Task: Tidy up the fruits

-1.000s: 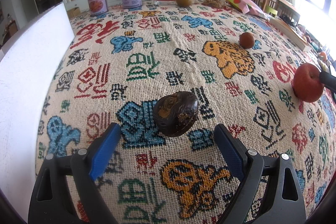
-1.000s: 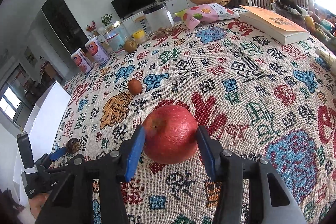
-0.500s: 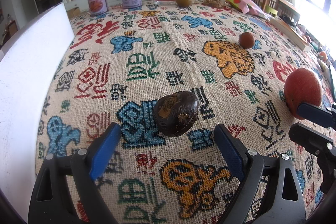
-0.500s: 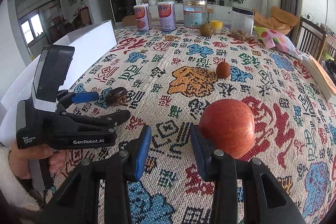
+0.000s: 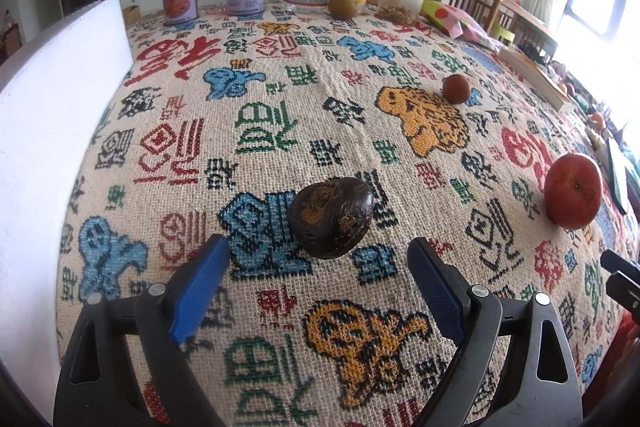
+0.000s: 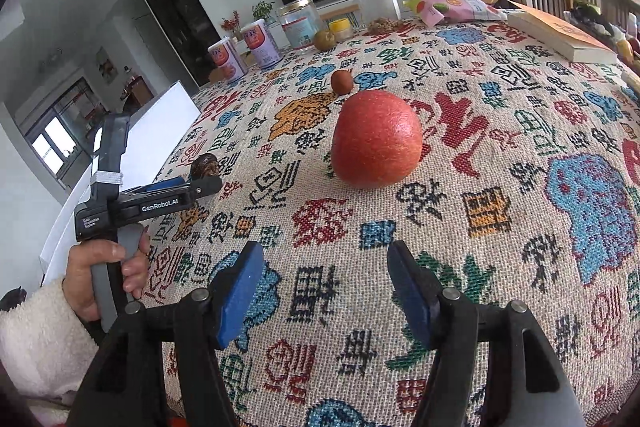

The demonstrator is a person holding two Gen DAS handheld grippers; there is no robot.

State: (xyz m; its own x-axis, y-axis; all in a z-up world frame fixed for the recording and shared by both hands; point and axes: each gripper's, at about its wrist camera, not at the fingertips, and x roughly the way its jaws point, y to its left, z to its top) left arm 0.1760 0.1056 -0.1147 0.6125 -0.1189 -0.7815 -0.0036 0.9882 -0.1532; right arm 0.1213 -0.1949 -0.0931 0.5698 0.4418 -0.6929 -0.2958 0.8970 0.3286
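From the left wrist, the left gripper stands spread, the dark wrinkled fruit just beyond its tips; push forward, centre it, then squeeze gently. From the right wrist, the right gripper is opening, empty; the red apple sits farther off.

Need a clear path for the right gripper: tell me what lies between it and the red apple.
Nothing but bare patterned tablecloth, as the right wrist view shows. The right gripper, jaws opening, holds nothing; the red apple sits free ahead.
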